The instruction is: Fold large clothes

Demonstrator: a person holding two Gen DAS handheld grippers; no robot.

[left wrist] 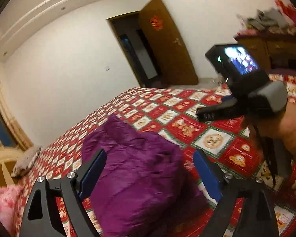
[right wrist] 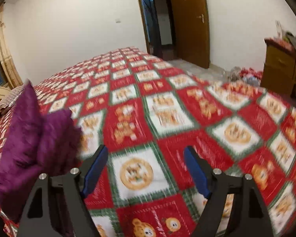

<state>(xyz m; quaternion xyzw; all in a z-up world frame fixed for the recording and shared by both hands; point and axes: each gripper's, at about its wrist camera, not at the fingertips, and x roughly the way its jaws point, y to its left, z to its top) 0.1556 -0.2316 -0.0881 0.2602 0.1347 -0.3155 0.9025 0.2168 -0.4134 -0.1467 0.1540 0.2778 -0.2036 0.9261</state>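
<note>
A purple garment [left wrist: 140,173] lies bunched in a rumpled heap on the bed. My left gripper [left wrist: 150,156] hangs just above it, open, its blue pads [left wrist: 94,167] wide apart on either side of the cloth and not pressing it. In the right wrist view the same purple garment [right wrist: 35,138] rises in a peak at the left. My right gripper [right wrist: 146,150] is open over the bare bedspread, to the right of the heap, with nothing between its fingers. A hand [left wrist: 286,132] carrying the right device shows at the right of the left wrist view.
The bed wears a red, white and green checked bedspread [right wrist: 167,106] with bear pictures. A grey pillow [left wrist: 25,164] and pink bedding [left wrist: 6,203] lie at its far left. A brown door [right wrist: 191,23] stands open; a cluttered wooden dresser [right wrist: 280,69] stands on the right, with loose items on the floor before it.
</note>
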